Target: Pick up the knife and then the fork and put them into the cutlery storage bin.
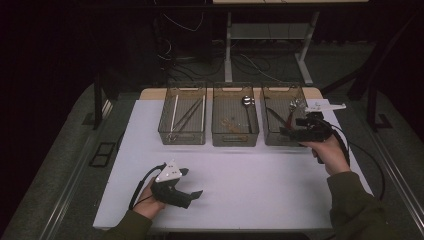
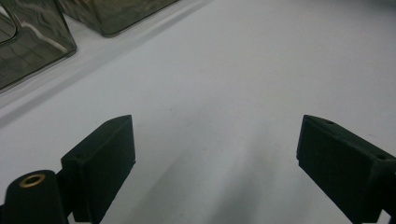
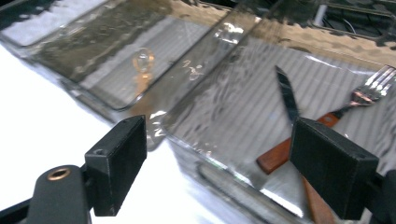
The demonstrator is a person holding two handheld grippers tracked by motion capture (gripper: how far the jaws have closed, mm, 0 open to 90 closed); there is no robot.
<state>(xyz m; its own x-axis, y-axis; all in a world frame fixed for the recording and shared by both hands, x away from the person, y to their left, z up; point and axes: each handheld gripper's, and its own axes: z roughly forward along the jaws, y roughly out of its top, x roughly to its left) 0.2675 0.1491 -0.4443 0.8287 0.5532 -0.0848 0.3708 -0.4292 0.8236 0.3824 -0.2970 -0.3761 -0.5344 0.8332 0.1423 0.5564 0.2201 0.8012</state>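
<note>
Along the desk's (image 1: 250, 175) far edge stand three clear bins. Chopsticks (image 1: 187, 114) fill the left bin (image 1: 183, 135), a ladle (image 1: 247, 102) the middle bin (image 1: 235, 137), and a fork (image 3: 373, 84) and knife (image 3: 287, 95) the right bin (image 1: 272, 137). Both tongs, left (image 1: 192, 184) and right (image 1: 290, 131), gape wide, holding nothing.

Dim room, grey floor (image 1: 60, 165), tangled cables (image 1: 175, 60) behind — white table (image 1: 250, 185), metal desk legs (image 1: 228, 50)

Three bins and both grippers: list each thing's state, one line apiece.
left gripper: open, nothing between its jaws, low over the white table.
right gripper: open, nothing held, at the right bin's near wall.
left bin: upright, holds chopsticks.
middle bin: upright, holds a spoon.
right bin: upright, holds a fork and a knife, both wooden-handled, lying flat.
</note>
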